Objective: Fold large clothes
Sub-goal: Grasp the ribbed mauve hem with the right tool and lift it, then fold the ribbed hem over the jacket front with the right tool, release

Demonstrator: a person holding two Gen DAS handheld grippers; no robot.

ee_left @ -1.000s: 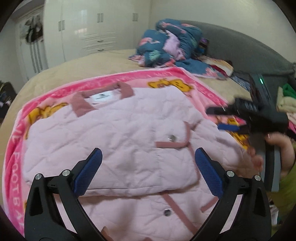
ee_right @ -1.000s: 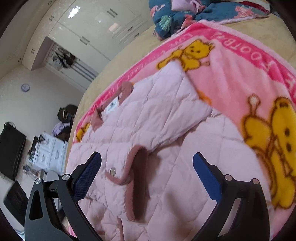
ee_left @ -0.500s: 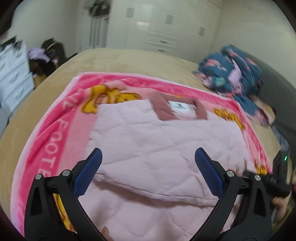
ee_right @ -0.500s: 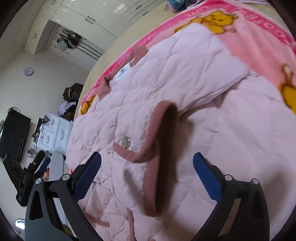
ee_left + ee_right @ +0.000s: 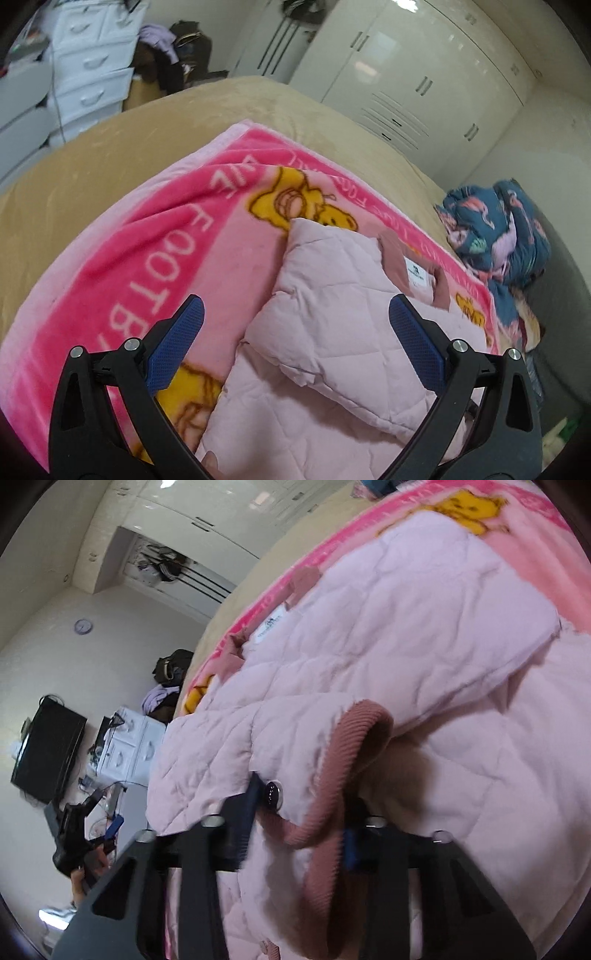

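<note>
Right wrist: right gripper [image 5: 301, 821] just closed on pink quilted jacket's [image 5: 388, 635] ribbed cuff [image 5: 334, 775] — left gripper [image 5: 295, 334] gapes.

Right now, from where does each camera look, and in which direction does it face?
Left wrist: on the left gripper, jaws open, looking down over the pink quilted jacket toward the wardrobe.
Right wrist: on the right gripper, jaws just closed on the jacket's ribbed cuff; the left gripper shows far left.
Both share the jacket and pink blanket.
</note>
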